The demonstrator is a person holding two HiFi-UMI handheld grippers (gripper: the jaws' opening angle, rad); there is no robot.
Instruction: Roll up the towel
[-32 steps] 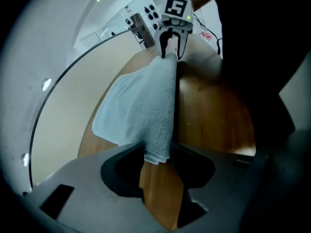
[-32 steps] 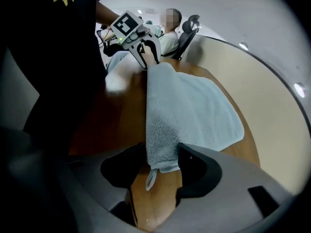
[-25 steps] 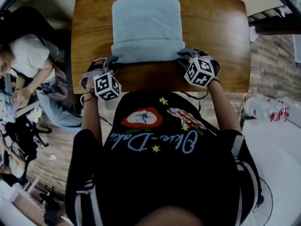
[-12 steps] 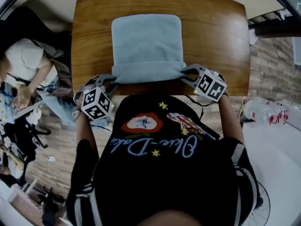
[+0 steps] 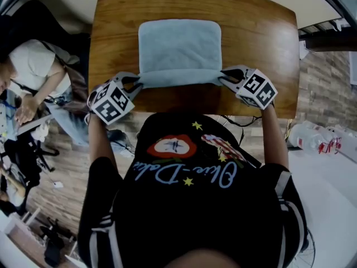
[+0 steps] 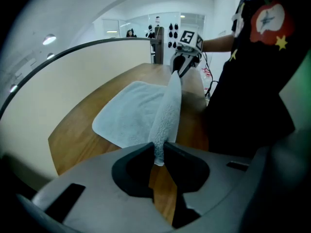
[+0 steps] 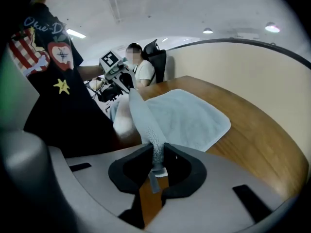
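Left claw (image 6: 158, 150) nearly closed, pinching the towel's (image 5: 179, 46) near-left corner. Right claw (image 7: 157, 152) jaws have just been closing and are clamped on the near-right corner, w/ tag dangling below. We see the near hem lifted btwn them, rest flat on wooden counter (image 5: 256, 38), top centre. Our torso hides the counter's near edge. Seated person (image 5: 30, 77) at left, bottles (image 5: 318, 134) at right edge.

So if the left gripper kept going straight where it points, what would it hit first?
The left gripper is shut on the towel, so it would push into that lifted edge first; beyond it probably the wooden table, though depth is unclear.
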